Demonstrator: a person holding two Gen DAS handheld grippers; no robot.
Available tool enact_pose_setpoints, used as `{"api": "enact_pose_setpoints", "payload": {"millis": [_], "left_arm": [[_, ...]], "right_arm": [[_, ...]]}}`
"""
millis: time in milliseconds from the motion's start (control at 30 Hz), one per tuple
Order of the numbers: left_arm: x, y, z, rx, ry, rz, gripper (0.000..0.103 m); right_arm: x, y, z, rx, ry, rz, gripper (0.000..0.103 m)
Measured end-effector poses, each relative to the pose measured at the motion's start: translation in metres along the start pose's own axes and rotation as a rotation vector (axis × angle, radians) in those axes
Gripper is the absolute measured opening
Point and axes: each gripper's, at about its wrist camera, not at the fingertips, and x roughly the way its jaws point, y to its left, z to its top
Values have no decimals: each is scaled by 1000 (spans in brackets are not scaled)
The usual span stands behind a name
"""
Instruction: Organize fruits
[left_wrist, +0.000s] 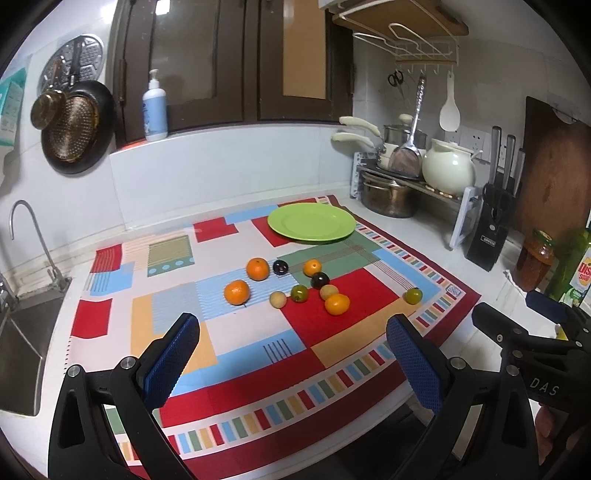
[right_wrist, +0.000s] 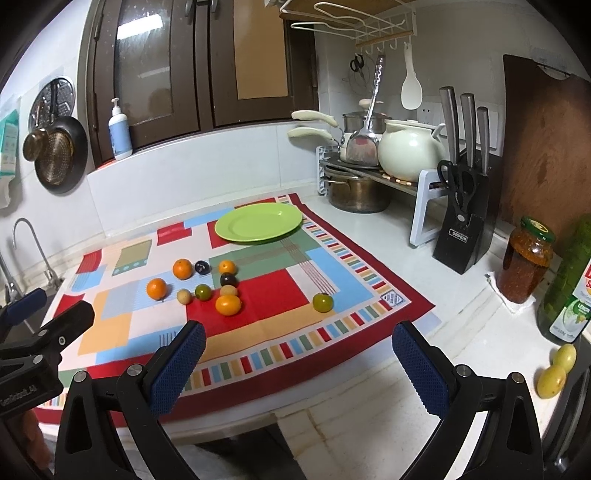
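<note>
Fruits (left_wrist: 295, 286) all lie loose mid-cloth (left_wrist: 332, 328), none yet on the green plate (left_wrist: 311, 222) at their twelve o'clock, so sorting seems unstarted, with left gripper (left_wrist: 291, 363) and right gripper (right_wrist: 299, 363) both spread wide and grasping nothing.

Evenly lit from overhead, moderately bright. Soft, short shadows under the green plate (left_wrist: 311, 222) and fruit. Mild glare on the white counter (right_wrist: 373, 236). Strong fisheye bending with dark vignetted corners. Slightly soft focus and grainy throughout both views.
</note>
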Motion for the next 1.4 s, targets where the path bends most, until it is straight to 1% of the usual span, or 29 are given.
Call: {"api": "enact_pose_setpoints", "payload": {"millis": [133,267,367,467,633,700,833,1133,1200,1333,1400], "left_arm": [[10,-7,0,15,8,-16,103],[24,-12,2,15,21,-33,99],[37,-17,3,18,39,-44,99],[52,-21,6,17,63,-55,97],[79,-27,11,9,106,-69,94],[90,-29,13,5,120,-67,92],[109,-33,16,-4,146,-67,91],[155,-45,17,12,215,-54,85],[165,-47,16,15,233,-50,80],[182,-50,13,15,265,-44,78],[189,-52,12,20,282,-40,75]], "right_arm": [[8,-5,0,6,16,6,102],[18,-8,1,3,30,4,102],[28,-11,2,-6,45,2,102],[40,-15,3,-14,60,-3,99],[64,-21,9,-14,89,-2,95],[74,-24,11,-10,107,3,92],[95,-27,15,1,145,25,88],[137,-31,18,19,209,48,78],[146,-34,17,24,226,45,74],[164,-37,16,40,263,49,68],[172,-40,16,50,282,54,65]]}}
